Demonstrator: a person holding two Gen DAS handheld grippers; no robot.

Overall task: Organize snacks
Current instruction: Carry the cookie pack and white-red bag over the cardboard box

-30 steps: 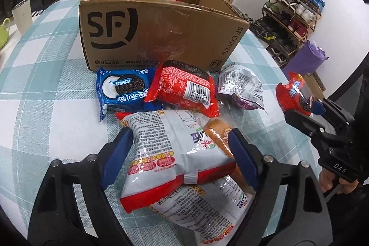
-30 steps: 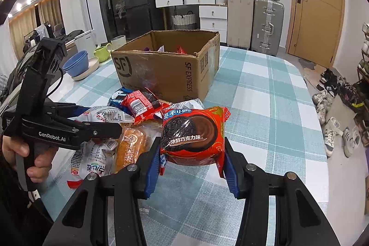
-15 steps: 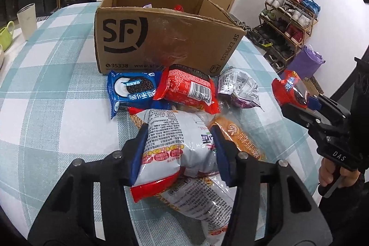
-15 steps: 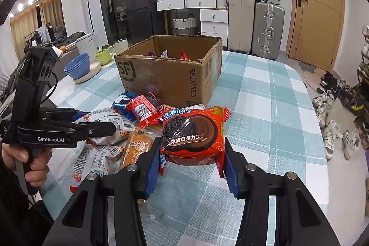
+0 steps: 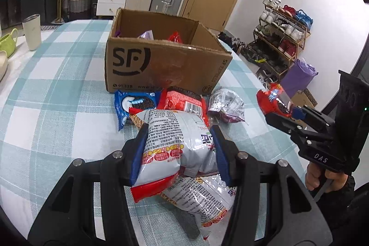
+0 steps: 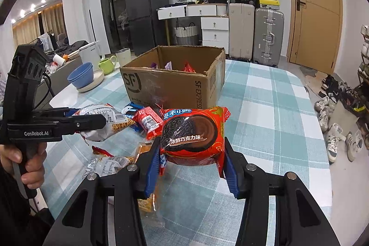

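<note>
My left gripper [image 5: 178,151] is shut on a white and red snack bag [image 5: 175,142] and holds it above the table, in front of the open SF cardboard box [image 5: 161,68]. My right gripper [image 6: 191,165] is shut on a red chocolate Oreo pack [image 6: 192,135], raised to the right of the pile; it also shows in the left wrist view [image 5: 274,102]. On the table lie a blue Oreo pack [image 5: 135,105], a red packet [image 5: 184,103], a silver-purple packet [image 5: 227,105] and a second white bag [image 5: 200,197]. The box [image 6: 175,82] holds a few snacks.
A white tumbler [image 5: 32,31] and a green cup [image 5: 8,42] stand at the table's far left. Blue bowls [image 6: 81,75] sit on a plate beside the box. A shoe rack [image 5: 283,38] and suitcases [image 6: 256,31] stand beyond the checked table.
My left gripper closed on the white and red bag and lifted it off the pile, pulling back. My right gripper kept its hold on the red Oreo pack and rose slightly.
</note>
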